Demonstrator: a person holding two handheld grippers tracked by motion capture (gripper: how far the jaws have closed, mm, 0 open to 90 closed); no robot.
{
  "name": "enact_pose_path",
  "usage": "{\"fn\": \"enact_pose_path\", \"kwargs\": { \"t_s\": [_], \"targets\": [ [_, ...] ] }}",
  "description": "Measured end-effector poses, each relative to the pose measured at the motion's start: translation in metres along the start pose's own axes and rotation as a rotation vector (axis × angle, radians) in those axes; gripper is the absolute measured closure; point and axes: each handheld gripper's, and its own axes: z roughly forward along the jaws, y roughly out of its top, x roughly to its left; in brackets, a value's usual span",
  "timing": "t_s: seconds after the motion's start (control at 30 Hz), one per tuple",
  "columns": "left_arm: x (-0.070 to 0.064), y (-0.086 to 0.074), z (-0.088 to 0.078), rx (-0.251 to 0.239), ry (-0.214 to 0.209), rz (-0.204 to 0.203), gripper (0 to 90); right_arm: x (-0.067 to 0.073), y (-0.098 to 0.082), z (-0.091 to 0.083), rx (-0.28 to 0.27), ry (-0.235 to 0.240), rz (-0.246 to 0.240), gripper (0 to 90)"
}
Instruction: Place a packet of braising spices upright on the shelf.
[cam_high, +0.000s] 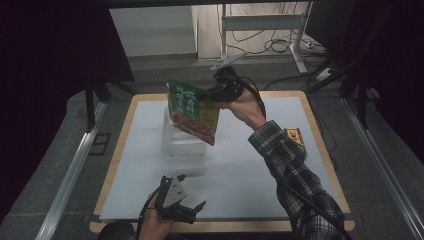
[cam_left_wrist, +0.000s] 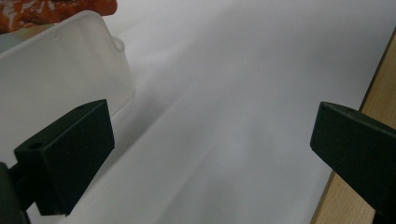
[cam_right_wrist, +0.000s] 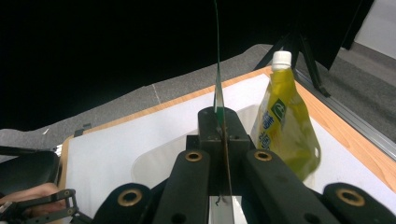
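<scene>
Right tongs hold a food pouch above the box; left tongs wait open

Right tongs (cam_high: 202, 95) are clamped tight on the top edge of a flat food pouch (cam_high: 194, 111), which hangs tilted below and to the left of them in the high view. In the right gripper view the pouch (cam_right_wrist: 218, 84) is seen edge-on as a thin strip pinched between the closed jaws. The right forearm, in a checked sleeve (cam_high: 295, 180), reaches up from the near right corner, the wrist bent so that the tongs point left across the worktop (cam_high: 250, 165). Directly under the pouch stands a clear plastic box (cam_high: 184, 142). Beyond the right tongs, in their own view, a yellow spouted pouch with a white cap (cam_right_wrist: 286, 126) stands just beside them.

Left tongs (cam_high: 192, 192) rest low near the front edge of the worktop, jaws spread wide with nothing between them, the hand (cam_high: 155, 227) gripping from below. Ahead of them and to their left lies the box (cam_left_wrist: 56, 74), apart from the jaws.
</scene>
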Motion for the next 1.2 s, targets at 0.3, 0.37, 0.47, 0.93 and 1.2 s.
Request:
{"fn": "enact_pose_path", "kwargs": {
  "t_s": [0.3, 0.37, 0.47, 0.93, 1.2],
  "targets": [
    [0.001, 0.000, -0.001, 0.009, 0.000, 0.011, 0.0, 0.001, 0.006, 0.022, 0.009, 0.013, -0.008, 89.0],
    [0.001, 0.000, -0.001, 0.009, 0.000, 0.011, 0.0, 0.002, 0.007, 0.025, 0.009, 0.017, -0.012, 89.0],
    [0.001, 0.000, -0.001, 0.009, -0.001, 0.012, 0.0, 0.002, 0.010, 0.030, 0.009, 0.014, -0.016, 88.9],
    [0.000, 0.000, 0.000, 0.005, -0.005, 0.003, 0.0, -0.006, 0.002, 0.050, 0.003, 0.018, 0.013, 88.9],
    [-0.001, 0.000, 0.001, 0.013, -0.008, 0.005, 0.0, -0.009, -0.011, 0.064, 0.021, 0.018, 0.025, 88.9]
  ]
}}
